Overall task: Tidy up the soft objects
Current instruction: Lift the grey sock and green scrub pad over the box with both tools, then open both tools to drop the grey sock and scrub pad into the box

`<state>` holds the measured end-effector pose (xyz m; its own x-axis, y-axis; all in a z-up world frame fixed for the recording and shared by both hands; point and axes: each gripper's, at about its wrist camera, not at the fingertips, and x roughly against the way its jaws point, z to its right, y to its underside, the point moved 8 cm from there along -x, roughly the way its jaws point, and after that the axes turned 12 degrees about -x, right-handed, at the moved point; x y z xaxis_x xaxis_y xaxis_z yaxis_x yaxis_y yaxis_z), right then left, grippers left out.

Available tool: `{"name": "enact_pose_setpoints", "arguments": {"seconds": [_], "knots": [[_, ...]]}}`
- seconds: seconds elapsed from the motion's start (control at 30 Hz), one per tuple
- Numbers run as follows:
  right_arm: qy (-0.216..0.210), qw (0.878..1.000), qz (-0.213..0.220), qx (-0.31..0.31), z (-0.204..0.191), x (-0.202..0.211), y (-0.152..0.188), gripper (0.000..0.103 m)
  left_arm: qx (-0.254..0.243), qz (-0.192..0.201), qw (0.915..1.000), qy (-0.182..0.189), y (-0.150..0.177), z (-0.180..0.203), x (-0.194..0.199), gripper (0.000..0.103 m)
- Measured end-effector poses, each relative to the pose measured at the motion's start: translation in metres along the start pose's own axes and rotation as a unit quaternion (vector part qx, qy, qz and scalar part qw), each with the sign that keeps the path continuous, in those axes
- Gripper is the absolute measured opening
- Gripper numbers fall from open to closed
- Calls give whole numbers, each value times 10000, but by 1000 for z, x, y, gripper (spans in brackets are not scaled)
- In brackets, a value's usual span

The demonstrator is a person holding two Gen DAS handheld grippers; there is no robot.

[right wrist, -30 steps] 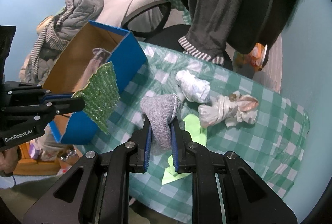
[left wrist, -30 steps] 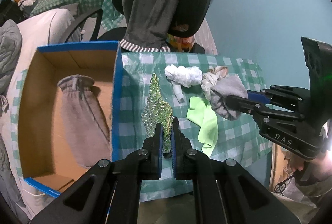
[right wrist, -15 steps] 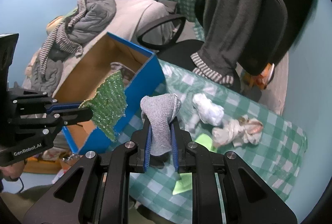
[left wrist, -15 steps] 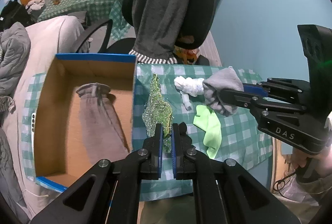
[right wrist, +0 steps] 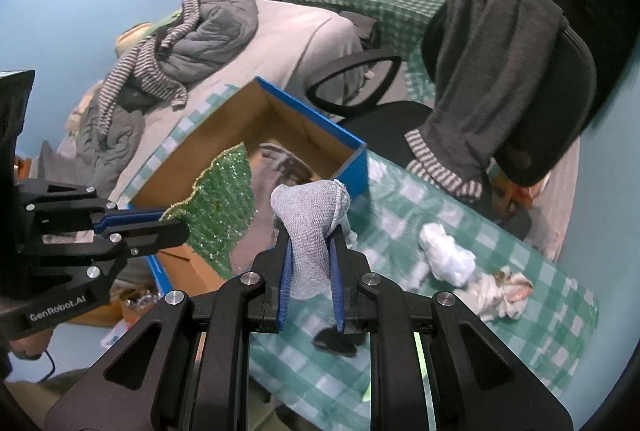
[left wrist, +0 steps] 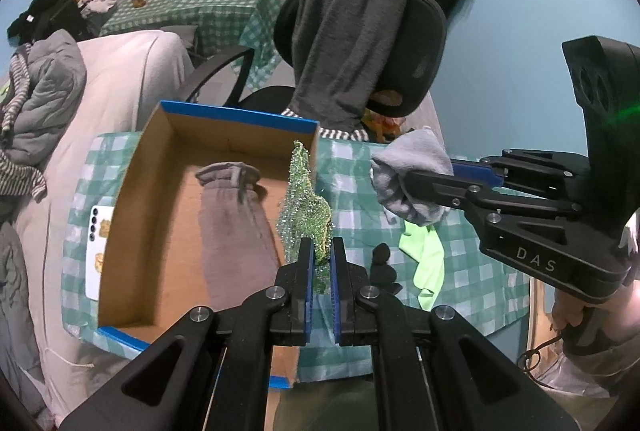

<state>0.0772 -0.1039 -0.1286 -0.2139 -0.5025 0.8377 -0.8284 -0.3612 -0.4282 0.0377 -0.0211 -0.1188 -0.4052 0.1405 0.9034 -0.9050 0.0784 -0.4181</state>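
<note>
Your left gripper (left wrist: pixel 321 255) pinches the green sparkly cloth (left wrist: pixel 305 207) above the box (left wrist: pixel 236 117) rim; your right gripper (right wrist: pixel 310 263) clamps the grey sock (right wrist: pixel 314 227) at three o'clock (the lime cloth (left wrist: pixel 428 257) is partly hidden).

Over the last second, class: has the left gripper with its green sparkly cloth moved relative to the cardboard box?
Yes. The left gripper carried the green sparkly cloth from over the checked tablecloth toward the cardboard box, now over its blue edge.
</note>
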Motion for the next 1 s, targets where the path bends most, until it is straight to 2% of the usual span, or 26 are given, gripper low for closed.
{"name": "enact_pose_setpoints", "arguments": {"seconds": [0.47,1.0], "knots": [[-214,9988,-168,411,-62,-35,-15,16,367,-33,9991,-190,24,-51,8,7],[-324,9963,-518,602,-105,-80,-18,16,648,-202,9973,-280,48,-102,1,7]]}}
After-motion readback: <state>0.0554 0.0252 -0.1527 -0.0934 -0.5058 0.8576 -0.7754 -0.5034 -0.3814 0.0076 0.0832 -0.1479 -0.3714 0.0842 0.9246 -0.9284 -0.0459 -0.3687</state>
